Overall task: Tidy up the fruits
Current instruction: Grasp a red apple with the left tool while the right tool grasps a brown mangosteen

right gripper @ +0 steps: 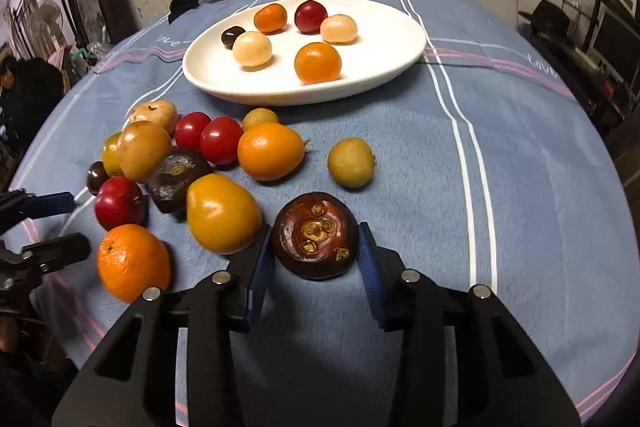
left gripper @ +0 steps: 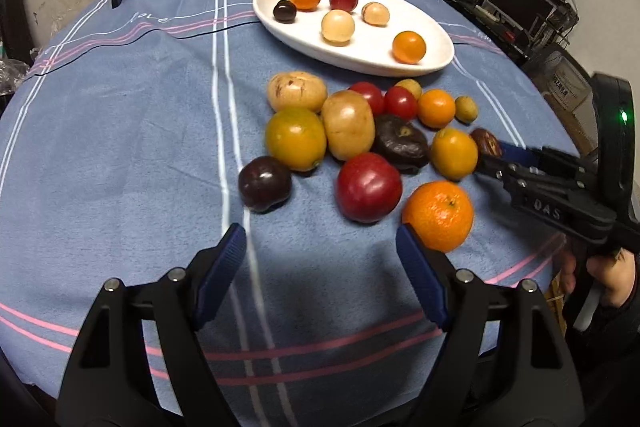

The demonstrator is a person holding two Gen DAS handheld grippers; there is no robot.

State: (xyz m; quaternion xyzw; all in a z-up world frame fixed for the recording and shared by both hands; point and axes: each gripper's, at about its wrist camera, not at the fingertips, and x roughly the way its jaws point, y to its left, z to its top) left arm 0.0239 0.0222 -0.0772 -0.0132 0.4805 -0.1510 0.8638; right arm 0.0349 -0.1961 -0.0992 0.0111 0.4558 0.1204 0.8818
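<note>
Left wrist view. Left tongs: released, blue pads spread wide with nothing between them, poised over bare blue striped cloth at the near edge of the surface. Bright round orange mandarin: just beside the right-hand pad, outside the gap. Glossy red round plum and dark purple round plum: a little beyond the pads, the nearest of the loose heap at the middle of the surface. White oval ceramic dish: toward the far edge, six small fruits already in it. Right tongs: entering from the right edge, tips at a dark fruit on the heap's right flank; a hand grips the handle.

Right wrist view. Right tongs: pads set either side of the dark maroon flattened round fruit with tan scars, which sits on the cloth toward the near edge; contact looks made on both flanks, so judged grasping. Yellow-orange oval fruit: just beside the left pad, risk of a nudge.

Handling note: keep the squeeze across the widest part of the maroon fruit and lift straight up, clear of the yellow-orange neighbour, before heading for a bare patch of the dish. Left tongs: shift toward the mandarin so it centres in the gap before clenching.
</note>
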